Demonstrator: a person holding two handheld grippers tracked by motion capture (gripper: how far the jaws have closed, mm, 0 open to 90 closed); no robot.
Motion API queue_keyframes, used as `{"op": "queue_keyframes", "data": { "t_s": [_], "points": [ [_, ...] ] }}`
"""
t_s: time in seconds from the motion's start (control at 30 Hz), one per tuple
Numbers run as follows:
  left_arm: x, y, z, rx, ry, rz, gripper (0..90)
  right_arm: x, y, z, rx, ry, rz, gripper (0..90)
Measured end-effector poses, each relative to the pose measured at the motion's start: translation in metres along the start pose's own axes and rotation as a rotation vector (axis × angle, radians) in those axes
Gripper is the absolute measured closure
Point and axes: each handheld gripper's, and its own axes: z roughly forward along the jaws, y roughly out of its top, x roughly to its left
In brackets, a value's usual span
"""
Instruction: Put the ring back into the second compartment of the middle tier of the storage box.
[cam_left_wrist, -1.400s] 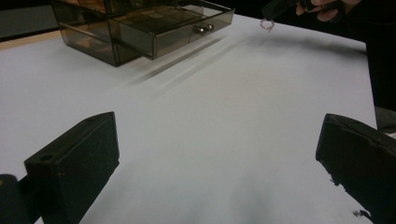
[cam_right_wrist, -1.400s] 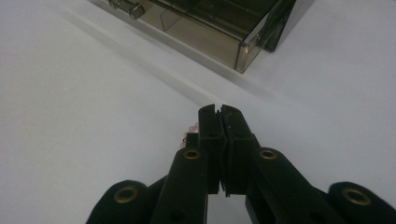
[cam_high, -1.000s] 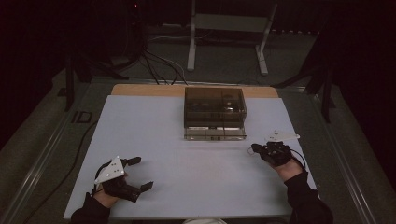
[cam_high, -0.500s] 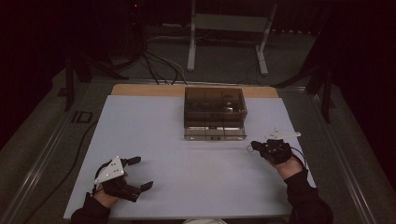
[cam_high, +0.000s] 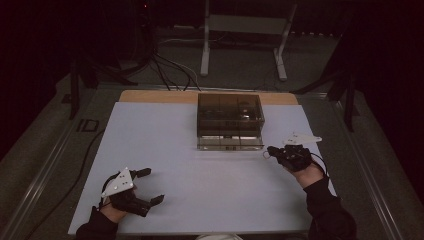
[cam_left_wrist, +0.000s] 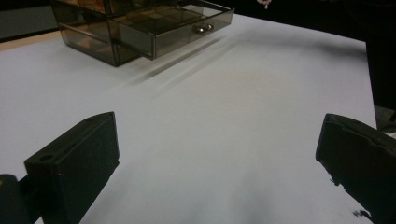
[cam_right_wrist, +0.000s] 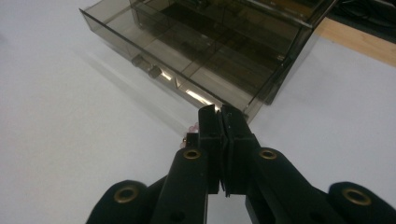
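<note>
**Smoked-plastic drawer box mid-table, right jaws pinched beside it**

White table sheet (cam_high: 200, 195) is seen under both hands. At the left near edge, the left gripper (cam_high: 150, 186) is held low with jaws spread wide; nothing is seen between the pads (cam_left_wrist: 88, 154). The drawer box (cam_high: 230, 120) is placed centre-far, its bottom drawer (cam_high: 230, 142) pulled out slightly, knob (cam_left_wrist: 201, 29) visible. At the right, the right gripper (cam_high: 270, 150) is held just beside the box's front right corner, jaws pressed together. A small pinkish item (cam_right_wrist: 191, 128) is glimpsed at the tips; whether it is gripped cannot be told.
</note>
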Motion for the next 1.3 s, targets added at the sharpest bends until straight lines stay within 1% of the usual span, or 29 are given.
{"op": "queue_keyframes", "data": {
  "t_s": [0.07,0.17,0.27,0.33,0.43,0.53,0.67,0.77,0.87,0.93,1.07,1.13,1.3],
  "points": [
    [0.000,0.000,0.000,-0.007,0.000,0.002,0.9,0.000,0.003,0.000,-0.002,0.001,-0.003,88.8],
    [0.000,0.000,0.000,0.002,0.001,0.000,0.9,0.001,0.007,0.000,-0.007,0.002,-0.007,88.8],
    [0.000,0.000,0.000,-0.005,0.001,0.003,0.9,0.001,0.010,0.001,-0.011,0.003,-0.010,88.8],
    [0.000,0.000,0.000,0.000,0.004,0.002,0.9,0.002,0.013,0.001,-0.015,0.006,-0.008,88.8],
    [0.001,0.000,-0.001,-0.008,0.002,-0.003,0.9,0.003,0.016,0.002,-0.018,0.008,-0.017,88.8],
    [0.000,0.000,0.000,0.003,0.000,0.000,0.9,0.004,0.020,0.003,-0.020,0.011,-0.023,88.8],
    [0.000,0.000,0.000,-0.004,0.000,0.000,0.9,0.004,0.024,0.005,-0.021,0.011,-0.029,88.8],
    [0.001,0.000,0.000,0.001,0.001,-0.002,0.9,0.004,0.027,0.006,-0.022,0.013,-0.034,88.8],
    [0.000,0.000,0.000,-0.008,0.000,-0.001,0.9,0.004,0.030,0.008,-0.026,0.015,-0.034,88.8],
    [0.000,0.000,0.000,0.002,0.001,0.000,0.9,0.005,0.032,0.009,-0.028,0.017,-0.034,88.8],
    [0.000,0.000,0.000,-0.008,0.001,-0.002,0.9,0.005,0.036,0.011,-0.033,0.021,-0.036,88.8],
    [0.001,-0.001,0.000,0.001,0.001,0.000,0.9,0.005,0.038,0.012,-0.035,0.024,-0.038,88.8],
    [0.000,0.000,0.000,0.000,-0.001,-0.002,0.9,0.006,0.041,0.015,-0.039,0.030,-0.038,88.8]
  ]
}}
